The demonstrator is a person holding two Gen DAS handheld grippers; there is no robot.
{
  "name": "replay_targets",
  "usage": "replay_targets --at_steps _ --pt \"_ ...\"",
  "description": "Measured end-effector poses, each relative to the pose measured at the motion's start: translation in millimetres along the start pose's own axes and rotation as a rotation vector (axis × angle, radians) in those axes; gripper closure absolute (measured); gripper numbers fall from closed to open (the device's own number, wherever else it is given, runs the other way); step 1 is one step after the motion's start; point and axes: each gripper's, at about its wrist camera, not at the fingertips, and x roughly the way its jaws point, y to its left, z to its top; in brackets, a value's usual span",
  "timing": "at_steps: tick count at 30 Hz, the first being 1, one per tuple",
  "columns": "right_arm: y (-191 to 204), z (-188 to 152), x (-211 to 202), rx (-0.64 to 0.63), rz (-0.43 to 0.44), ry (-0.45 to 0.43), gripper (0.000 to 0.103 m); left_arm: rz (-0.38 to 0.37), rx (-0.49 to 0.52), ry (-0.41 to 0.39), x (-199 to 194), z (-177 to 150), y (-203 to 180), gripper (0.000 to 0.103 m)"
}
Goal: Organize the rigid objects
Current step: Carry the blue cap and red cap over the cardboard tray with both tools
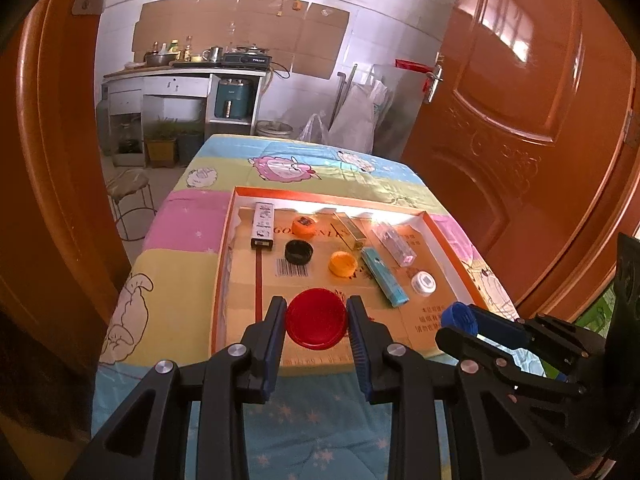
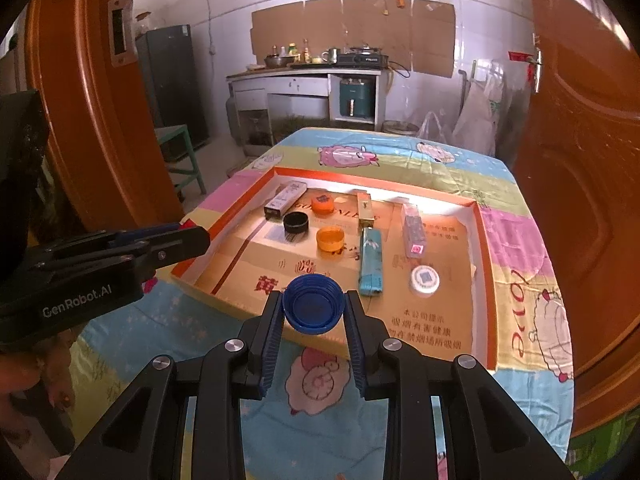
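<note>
My left gripper is shut on a red round lid and holds it over the near edge of a shallow orange-rimmed cardboard tray. My right gripper is shut on a blue bottle cap, open side toward the camera, over the tray's near edge. In the left wrist view the right gripper shows at the right with the blue cap. In the right wrist view the left gripper shows at the left.
In the tray lie a black cap, two orange caps, a white cap, a teal box, a white box, a gold box and a clear box. Orange doors flank the table.
</note>
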Motion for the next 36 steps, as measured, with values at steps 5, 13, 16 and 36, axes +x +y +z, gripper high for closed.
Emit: replay_targets --at_steps 5,13,16,36 --pt "-1.5 9.6 9.3 0.002 0.005 -0.001 0.072 0.003 -0.019 0.000 9.7 8.4 6.5 0.072" --pt "-4.5 21.1 31.0 0.005 0.020 0.007 0.072 0.009 -0.038 0.020 32.5 16.5 14.9 0.072" --pt "-5.7 24.3 40.1 0.007 0.029 0.013 0.072 0.013 -0.048 0.028 41.6 18.8 18.9 0.072" --pt "-11.0 33.7 90.0 0.014 0.066 0.055 0.072 0.047 -0.061 0.076 81.9 24.5 35.0 0.072"
